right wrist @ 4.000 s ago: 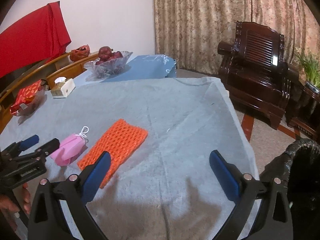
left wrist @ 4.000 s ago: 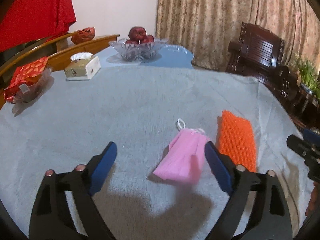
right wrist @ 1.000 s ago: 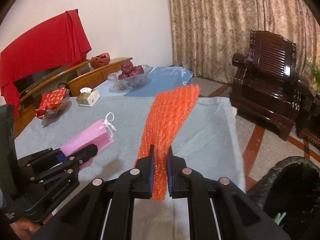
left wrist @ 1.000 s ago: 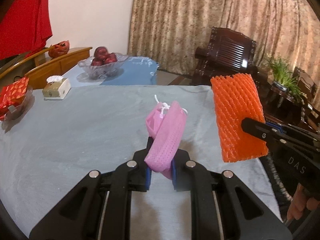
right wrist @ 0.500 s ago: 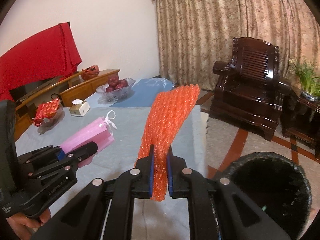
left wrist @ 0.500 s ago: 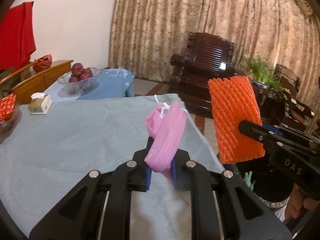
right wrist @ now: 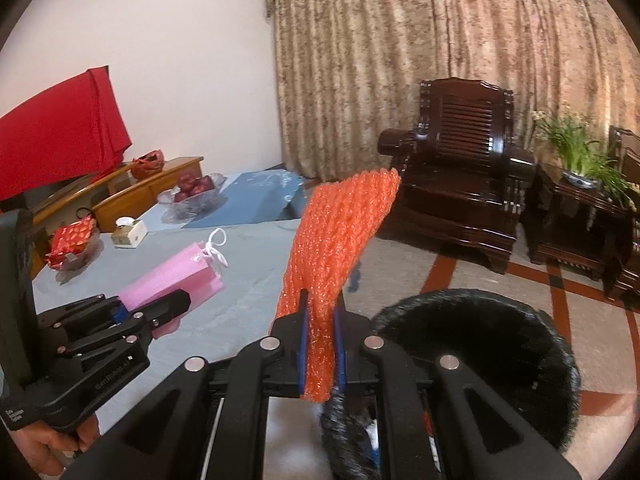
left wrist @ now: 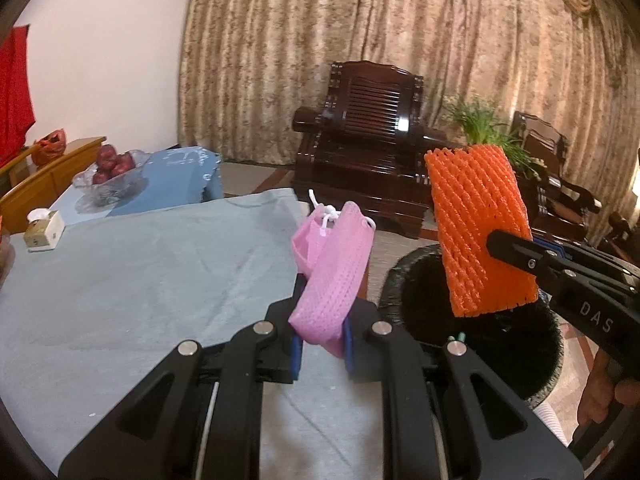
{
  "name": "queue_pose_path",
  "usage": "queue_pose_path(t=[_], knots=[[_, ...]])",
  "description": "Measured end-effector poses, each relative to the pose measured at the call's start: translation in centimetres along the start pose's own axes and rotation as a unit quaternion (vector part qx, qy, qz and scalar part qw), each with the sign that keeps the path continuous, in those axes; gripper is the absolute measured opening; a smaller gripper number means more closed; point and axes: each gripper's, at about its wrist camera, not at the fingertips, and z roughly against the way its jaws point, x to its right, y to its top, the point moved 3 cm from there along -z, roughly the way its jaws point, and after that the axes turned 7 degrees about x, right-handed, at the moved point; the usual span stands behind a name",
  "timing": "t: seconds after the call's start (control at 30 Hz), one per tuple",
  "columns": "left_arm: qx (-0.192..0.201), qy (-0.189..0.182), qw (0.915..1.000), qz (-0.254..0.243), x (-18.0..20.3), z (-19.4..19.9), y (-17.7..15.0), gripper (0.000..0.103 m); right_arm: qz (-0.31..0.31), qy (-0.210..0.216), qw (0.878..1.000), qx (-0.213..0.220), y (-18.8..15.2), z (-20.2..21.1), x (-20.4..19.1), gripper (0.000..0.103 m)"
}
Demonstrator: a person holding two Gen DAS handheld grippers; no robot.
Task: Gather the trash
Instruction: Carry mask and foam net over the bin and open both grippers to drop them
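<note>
Orange foam net (right wrist: 336, 256) clenched in right gripper (right wrist: 320, 344) above bin rim (right wrist: 480, 300), pink net (left wrist: 332, 276) clenched in left gripper (left wrist: 320, 344)

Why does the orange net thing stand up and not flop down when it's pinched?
The orange foam net probably is springy: pinched at its bottom end by the right tool, it stands up, only leaning. It looks airy, so likely very light. It may drift when dropped toward the black bin.

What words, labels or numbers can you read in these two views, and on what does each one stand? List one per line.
"DAS": white letters on the right gripper, seen from the left wrist.
Left gripper: small white lettering on its body, too blurred to read.
Tissue box: print too small to read.
Red patterned packet: no legible text.
</note>
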Motion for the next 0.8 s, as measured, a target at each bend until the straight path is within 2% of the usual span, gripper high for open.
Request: queue_pose_path(t=[0.47,0.8], knots=[[0.0,-0.061,0.9977,-0.031,7.1,-1.7,-0.7,0.015,-0.026,-0.063,0.998,0.003,-1.4,3.3,6.8,0.01],[-0.016,-0.102,0.9937,-0.042,11.0,-4.9,-1.7,0.015,-0.04,-0.102,0.994,-0.001,-2.7,4.1,10.6,0.01]])
